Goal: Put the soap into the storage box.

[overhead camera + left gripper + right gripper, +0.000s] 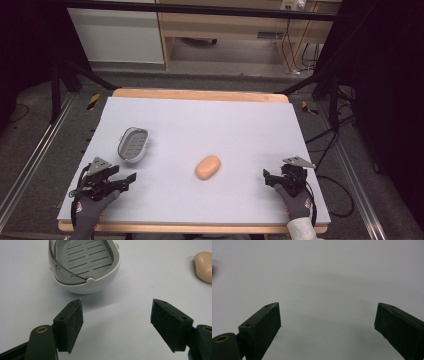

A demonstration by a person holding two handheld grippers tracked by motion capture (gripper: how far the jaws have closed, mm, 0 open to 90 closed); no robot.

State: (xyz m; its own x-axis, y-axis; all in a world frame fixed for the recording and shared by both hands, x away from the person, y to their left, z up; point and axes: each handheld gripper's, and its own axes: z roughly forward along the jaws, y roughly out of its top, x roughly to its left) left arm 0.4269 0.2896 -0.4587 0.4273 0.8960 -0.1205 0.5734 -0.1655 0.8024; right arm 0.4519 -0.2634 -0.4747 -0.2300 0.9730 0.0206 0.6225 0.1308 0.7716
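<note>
**Both grippers wide, soap and dish untouched on the bench**

The bench [200, 120] carries a pale grey mat, and two things lie on it. A peach-coloured soap [208, 167] sits near the middle, a little toward the person's side, lying flat with its long axis slanted. A white soap dish [133, 144] with a grey slotted insert stands to the left of it, well apart from the soap, upright and with nothing in it.

The left gripper [127, 181] rests low at the near left of the bench, held by a gloved hand [92, 205], just on the person's side of the dish. Its fingers [71, 326] are released and spread wide, with bare mat between them. In the left gripper view the dish [85, 263] stands close ahead, nearer the left finger than the right one, not touching either; its clear rim band and a small white knob face the camera. The soap [203, 266] shows at the right edge of that view, apart from the dish and beyond the right finger.

The right gripper [269, 178] sits at the near right of the bench, in the other gloved hand [297, 202], well apart from the soap and pointing toward it. Its fingers [263, 327] are also released, set far apart, and the right gripper view shows plain mat between and ahead of them. A grey three-cornered plate [298, 161] tops this gripper.
</note>
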